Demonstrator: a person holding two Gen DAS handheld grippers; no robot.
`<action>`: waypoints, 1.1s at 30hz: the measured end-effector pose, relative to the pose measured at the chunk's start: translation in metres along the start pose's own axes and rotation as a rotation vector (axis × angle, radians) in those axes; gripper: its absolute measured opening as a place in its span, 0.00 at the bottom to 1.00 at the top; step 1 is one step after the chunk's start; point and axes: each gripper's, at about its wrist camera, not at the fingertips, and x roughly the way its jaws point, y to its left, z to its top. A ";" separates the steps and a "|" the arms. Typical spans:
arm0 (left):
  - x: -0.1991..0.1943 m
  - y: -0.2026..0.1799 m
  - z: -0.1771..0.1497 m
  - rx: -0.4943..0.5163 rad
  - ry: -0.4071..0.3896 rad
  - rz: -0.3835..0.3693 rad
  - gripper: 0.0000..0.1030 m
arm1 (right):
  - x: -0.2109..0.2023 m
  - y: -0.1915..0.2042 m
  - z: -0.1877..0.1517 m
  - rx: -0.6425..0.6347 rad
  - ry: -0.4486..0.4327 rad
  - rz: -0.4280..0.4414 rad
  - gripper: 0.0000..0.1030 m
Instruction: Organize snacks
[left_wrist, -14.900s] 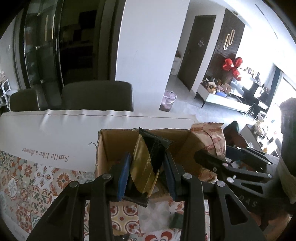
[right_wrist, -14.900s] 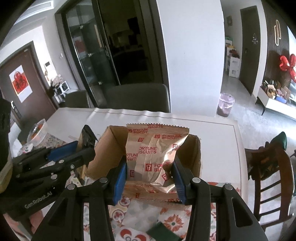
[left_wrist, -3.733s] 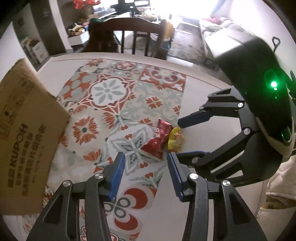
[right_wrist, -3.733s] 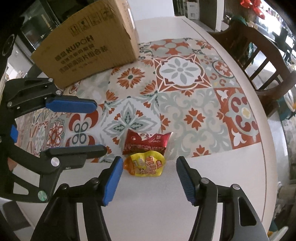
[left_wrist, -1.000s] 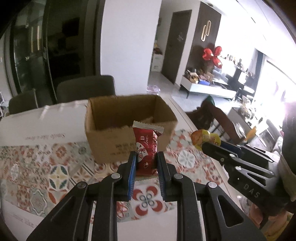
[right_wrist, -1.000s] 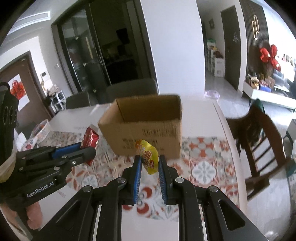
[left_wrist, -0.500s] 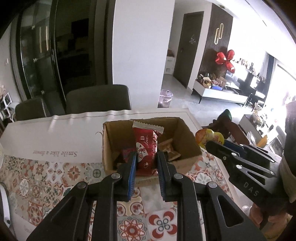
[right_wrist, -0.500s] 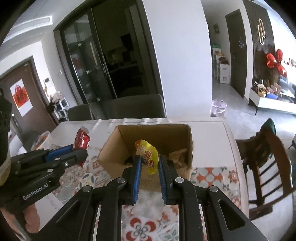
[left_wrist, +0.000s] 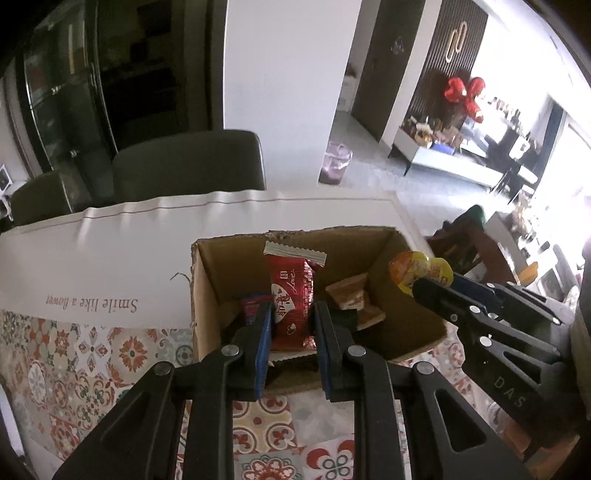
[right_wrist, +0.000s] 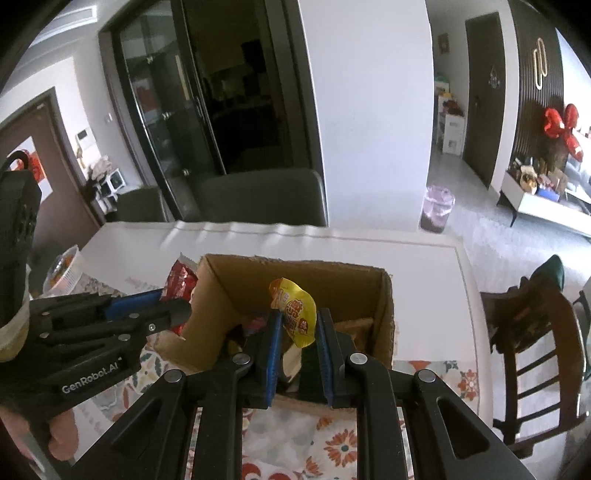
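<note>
Upright, red packet (left_wrist: 291, 295) stands lengthwise vertical above box (left_wrist: 207, 280).

Home dining rm: table (right_wrist: 424, 258), chairs (right_wrist: 258, 195), TV console (left_wrist: 454, 166), red bow decor (right_wrist: 561, 125).

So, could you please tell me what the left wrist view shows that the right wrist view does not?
Only the left wrist view shows the tablecloth's "Smile like a flower" lettering and biscuit packs on the box floor. Only the right wrist view shows a plastic tub at the table's left edge. Both show the cardboard box, the red snack packet in the left gripper, and the yellow snack pouch in the right gripper.
</note>
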 end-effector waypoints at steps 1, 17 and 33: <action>0.004 0.000 0.002 0.002 -0.004 0.006 0.23 | 0.007 -0.003 0.002 0.013 0.019 -0.001 0.19; -0.079 -0.009 -0.042 0.044 -0.218 0.247 0.72 | -0.053 0.000 -0.027 0.019 -0.081 -0.175 0.73; -0.202 -0.039 -0.171 0.031 -0.408 0.319 1.00 | -0.187 0.036 -0.125 0.012 -0.190 -0.229 0.84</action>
